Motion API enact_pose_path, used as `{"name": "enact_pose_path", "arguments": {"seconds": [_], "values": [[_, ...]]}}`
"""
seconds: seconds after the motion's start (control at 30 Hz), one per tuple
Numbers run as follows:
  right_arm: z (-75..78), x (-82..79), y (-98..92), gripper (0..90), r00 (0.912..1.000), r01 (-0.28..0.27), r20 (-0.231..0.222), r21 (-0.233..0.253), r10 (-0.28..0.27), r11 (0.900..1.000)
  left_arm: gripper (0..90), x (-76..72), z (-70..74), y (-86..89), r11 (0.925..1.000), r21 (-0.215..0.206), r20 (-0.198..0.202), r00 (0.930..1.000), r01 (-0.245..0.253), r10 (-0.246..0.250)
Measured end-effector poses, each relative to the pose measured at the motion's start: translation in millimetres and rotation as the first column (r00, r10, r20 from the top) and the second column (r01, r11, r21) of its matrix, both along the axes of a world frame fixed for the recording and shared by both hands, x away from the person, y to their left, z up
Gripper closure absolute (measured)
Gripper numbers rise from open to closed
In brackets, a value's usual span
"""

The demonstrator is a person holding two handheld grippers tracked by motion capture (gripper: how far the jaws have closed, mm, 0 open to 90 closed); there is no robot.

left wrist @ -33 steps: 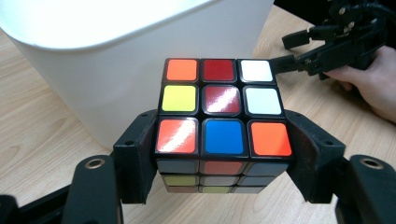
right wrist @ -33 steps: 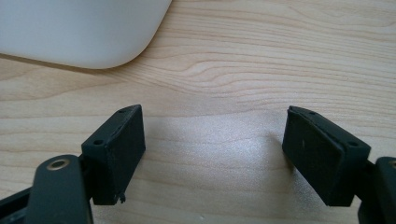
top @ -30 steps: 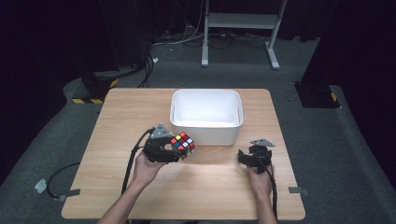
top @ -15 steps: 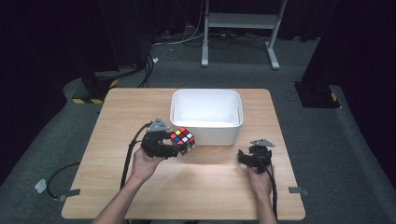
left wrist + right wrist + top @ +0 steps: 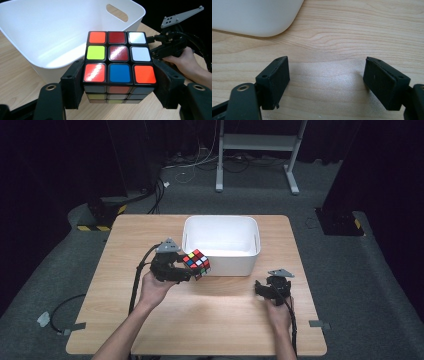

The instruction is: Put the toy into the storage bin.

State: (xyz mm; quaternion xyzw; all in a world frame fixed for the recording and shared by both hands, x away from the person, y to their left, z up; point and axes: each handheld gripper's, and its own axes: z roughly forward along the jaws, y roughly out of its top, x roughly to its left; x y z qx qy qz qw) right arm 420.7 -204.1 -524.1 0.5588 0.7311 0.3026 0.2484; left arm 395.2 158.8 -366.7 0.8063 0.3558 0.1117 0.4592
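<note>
A puzzle cube (image 5: 197, 264) is seen clamped between the jaws of the left claw (image 5: 186, 268), carried just off the near-left corner of the white tub (image 5: 221, 265) on the table (image 5: 125, 245). Compared with a second earlier, the cube has been raised and brought closer to the tub's near wall; it is now held clear of the table, level with the rim. In the left gripper view the cube (image 5: 119, 65) is shown gripped squarely on two opposite sides, with the tub's empty interior (image 5: 50, 30) lying directly beyond it. The shift is judged to mean that the lift is done and that the carry over the rim is under way, with the drop into the tub yet to be made. The right claw (image 5: 272, 289) is kept low on the table, near the tub's near-right corner; its jaws are spread wide with nothing between them, only bare wood (image 5: 324, 75) being seen there. It has not been moved over the same interval.
</note>
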Motion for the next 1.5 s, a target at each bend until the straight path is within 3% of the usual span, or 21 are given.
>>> {"name": "enact_pose_path", "arguments": {"seconds": [0.67,1.5], "values": [[0.0,0.0,0.0,21.0,1.0,0.0,0.001,0.0,0.0,1.0,34.2,15.3,22.9,-1.3,0.9993,-0.035,0.014,0.9998,0.016,-0.015],[0.0,0.1,-0.1,21.0,1.0,-0.001,0.001,-0.001,0.001,1.0,34.2,33.7,44.3,-12.5,0.9992,-0.025,0.036,0.9989,0.03,-0.029]]}}
